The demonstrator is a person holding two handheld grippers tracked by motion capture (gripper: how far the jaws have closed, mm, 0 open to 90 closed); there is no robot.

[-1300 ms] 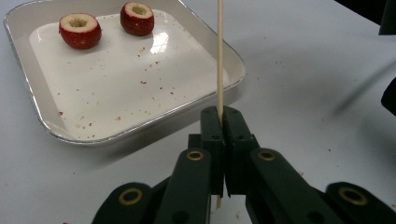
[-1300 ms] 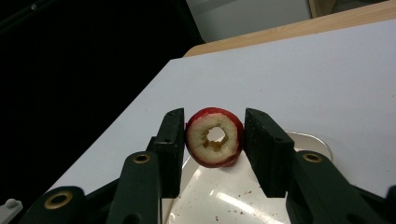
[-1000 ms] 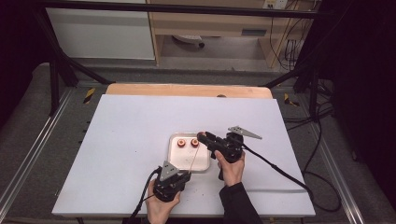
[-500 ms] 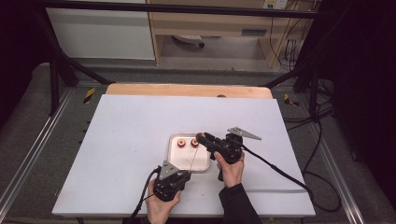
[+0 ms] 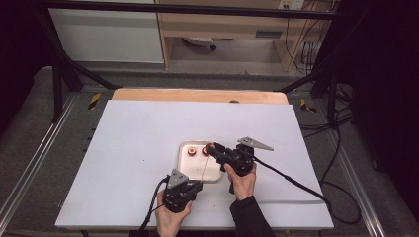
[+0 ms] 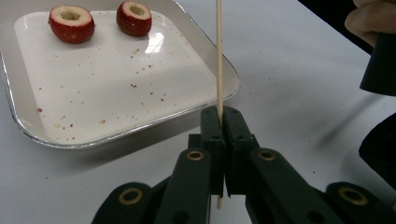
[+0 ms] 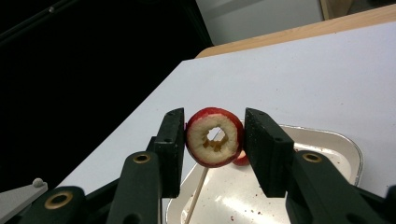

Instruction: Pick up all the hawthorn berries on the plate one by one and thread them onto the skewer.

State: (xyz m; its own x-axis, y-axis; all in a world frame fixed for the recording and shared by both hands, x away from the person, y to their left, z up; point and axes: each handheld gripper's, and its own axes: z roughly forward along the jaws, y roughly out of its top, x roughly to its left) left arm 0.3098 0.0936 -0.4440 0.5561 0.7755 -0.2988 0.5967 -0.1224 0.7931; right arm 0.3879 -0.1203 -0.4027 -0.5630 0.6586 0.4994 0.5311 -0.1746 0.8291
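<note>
Skewer work at a white tabletop (image 5: pixel 128 163): a person seated at the near edge holds a two-jaw gripper in each hand over a shallow metal tray (image 5: pixel 185 170) that sits a little toward the near edge, about midway along it.

The left gripper (image 6: pixel 219 122) has its jaws pressed together on a thin wooden skewer (image 6: pixel 218 51), which stands upright out of the black pads just outside the tray's near right corner, as the left gripper view has it. In the high view the same gripper (image 5: pixel 184 185) sits at the tray's near edge with the skewer (image 5: pixel 204 168) rising over the tray.

The right gripper (image 7: pixel 215 140) clamps a cored red fruit (image 7: pixel 215 137) between its two pads, one pad on each flank, the pale cut face and the hollow centre turned toward the camera. The skewer's tip (image 7: pixel 198 186) appears below and behind the fruit, in line with the hole. Seen from above, the right gripper (image 5: pixel 213 149) reaches in over the tray's far right corner.

Two more cored red fruits (image 6: pixel 71 22) (image 6: pixel 134 17) lie side by side, apart from each other, along the tray's far edge, cut sides up. Red crumbs speckle the tray floor.
</note>
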